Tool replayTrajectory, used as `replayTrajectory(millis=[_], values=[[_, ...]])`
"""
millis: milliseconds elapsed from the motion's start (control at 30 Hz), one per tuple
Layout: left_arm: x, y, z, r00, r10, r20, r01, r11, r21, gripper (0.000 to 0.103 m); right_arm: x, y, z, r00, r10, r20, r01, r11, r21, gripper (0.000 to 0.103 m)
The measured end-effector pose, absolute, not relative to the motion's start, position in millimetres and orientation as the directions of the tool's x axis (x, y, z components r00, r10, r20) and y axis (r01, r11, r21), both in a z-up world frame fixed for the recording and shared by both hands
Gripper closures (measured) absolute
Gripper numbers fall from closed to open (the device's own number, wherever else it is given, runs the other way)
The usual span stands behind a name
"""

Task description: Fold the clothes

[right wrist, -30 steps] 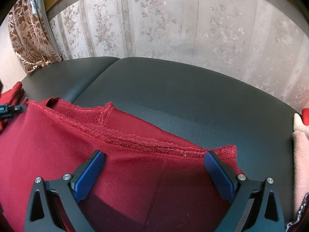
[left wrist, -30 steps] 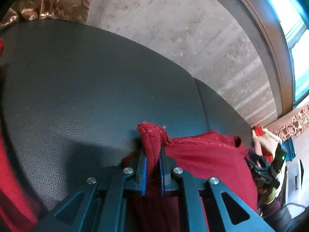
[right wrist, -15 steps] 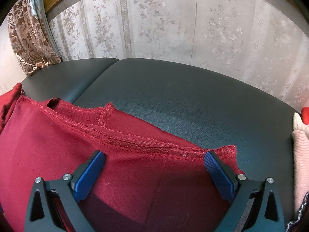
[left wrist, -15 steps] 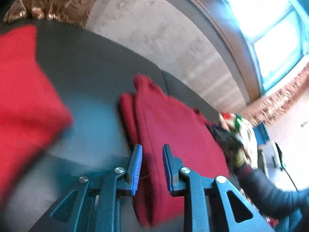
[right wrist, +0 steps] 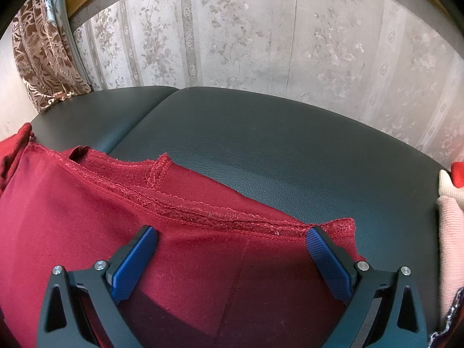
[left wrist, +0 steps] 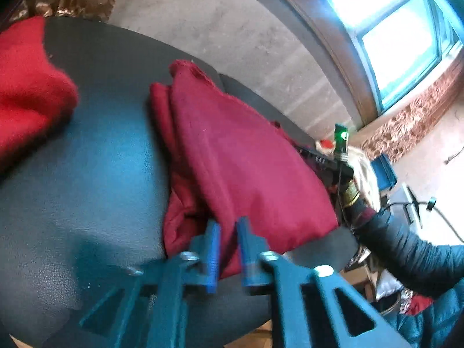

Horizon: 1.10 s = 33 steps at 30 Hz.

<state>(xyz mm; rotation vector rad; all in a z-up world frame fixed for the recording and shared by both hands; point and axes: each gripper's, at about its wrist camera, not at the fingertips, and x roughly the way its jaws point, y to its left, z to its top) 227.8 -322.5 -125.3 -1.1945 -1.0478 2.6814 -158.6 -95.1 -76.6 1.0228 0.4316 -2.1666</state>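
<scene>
A dark red garment lies folded on a black leather seat. My left gripper is at its near edge; the jaws stand a narrow gap apart with red cloth showing between them. In the right wrist view the same garment lies flat under my right gripper, which is wide open above the hemmed edge, holding nothing. The right gripper also shows in the left wrist view at the garment's far side.
A bright red cloth lies on the seat at the left. Pink and cream knitwear sits at the seat's right edge. A papered wall runs behind the seat; a window is on one side.
My left gripper let go of the bunched corner, pulled back and swung along the garment's side. Its jaws now stand slightly apart. The right gripper stayed open and still.
</scene>
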Motion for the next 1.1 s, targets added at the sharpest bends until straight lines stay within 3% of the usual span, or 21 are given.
replayTrajectory(millis=[133,233,500,733,867,1100], values=[[248,-339,-128,-0.714,0.262,-0.649,0.305,-0.718,-0.625,0.097,-159,-96,-76,-0.452,-0.446,-0.773,0.71,-0.704,-0.008,0.0],[251,-340,-141,-0.675,0.244,-0.696,0.354,-0.721,-0.596,0.096,-160,-96,-76,-0.446,-0.451,-0.773,0.711,-0.703,-0.001,0.0],[266,-340,-97,-0.761,0.114,-0.639,0.38,-0.72,-0.58,0.088,-158,-93,-76,-0.447,-0.451,-0.773,0.708,-0.706,0.002,0.0],[222,-296,-89,-0.752,0.172,-0.637,0.283,-0.788,-0.546,0.087,-141,-92,-60,-0.44,-0.386,-0.811,0.707,-0.706,-0.048,0.0],[203,-276,-89,-0.75,0.215,-0.626,0.23,-0.802,-0.551,0.086,-91,-64,-65,-0.404,-0.43,-0.807,0.743,-0.669,-0.015,0.0],[194,-248,-116,-0.609,0.178,-0.773,0.226,-0.895,-0.385,0.087,-5,-16,-73,-0.335,-0.503,-0.797,0.799,-0.599,0.043,0.0]])
